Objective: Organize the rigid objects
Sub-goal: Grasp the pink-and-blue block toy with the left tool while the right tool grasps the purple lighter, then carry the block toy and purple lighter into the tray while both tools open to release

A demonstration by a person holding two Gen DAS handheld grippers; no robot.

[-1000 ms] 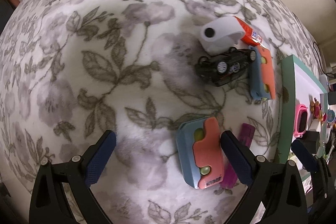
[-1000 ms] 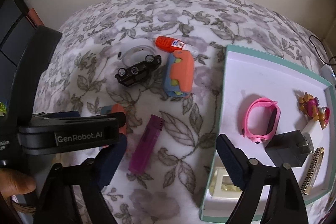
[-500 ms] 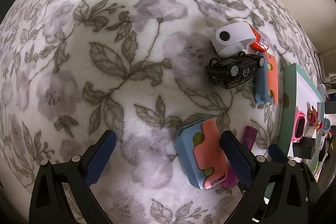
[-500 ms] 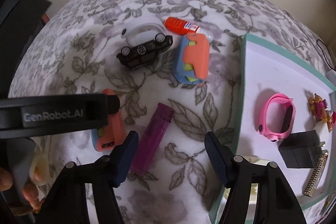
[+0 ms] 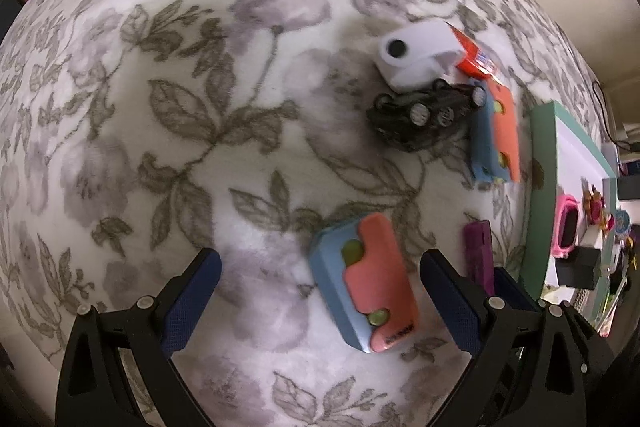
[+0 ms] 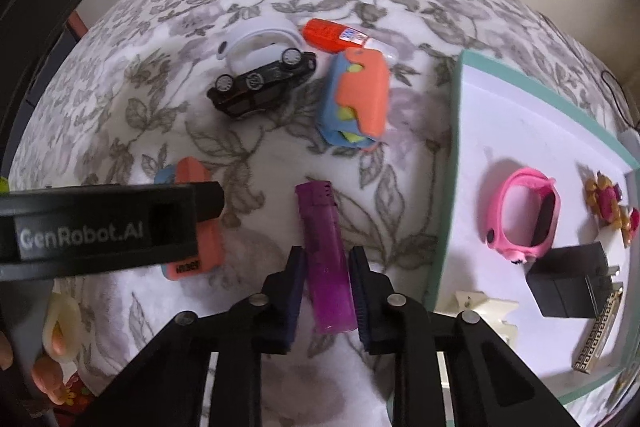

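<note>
My right gripper (image 6: 326,267) is shut on a purple lighter (image 6: 326,259) that lies on the flowered cloth; the lighter also shows in the left wrist view (image 5: 478,251). My left gripper (image 5: 320,283) is open, its jaws either side of a blue and orange toy block (image 5: 366,283) without touching it. The same block (image 6: 196,227) is partly hidden behind the left gripper's body in the right wrist view. A green-rimmed white tray (image 6: 452,163) lies to the right and holds a pink watch (image 6: 524,215).
On the cloth further off lie a black toy car (image 6: 260,83), a white band (image 6: 256,39), an orange glue bottle (image 6: 332,33) and a second blue and orange block (image 6: 356,95). The tray also holds a black charger (image 6: 568,283), a small figure (image 6: 608,199) and a gold harmonica (image 6: 596,339).
My right gripper has moved left over the purple lighter and closed its jaws on it. My left gripper has stayed open around the nearer block, with the view shifting slightly.
</note>
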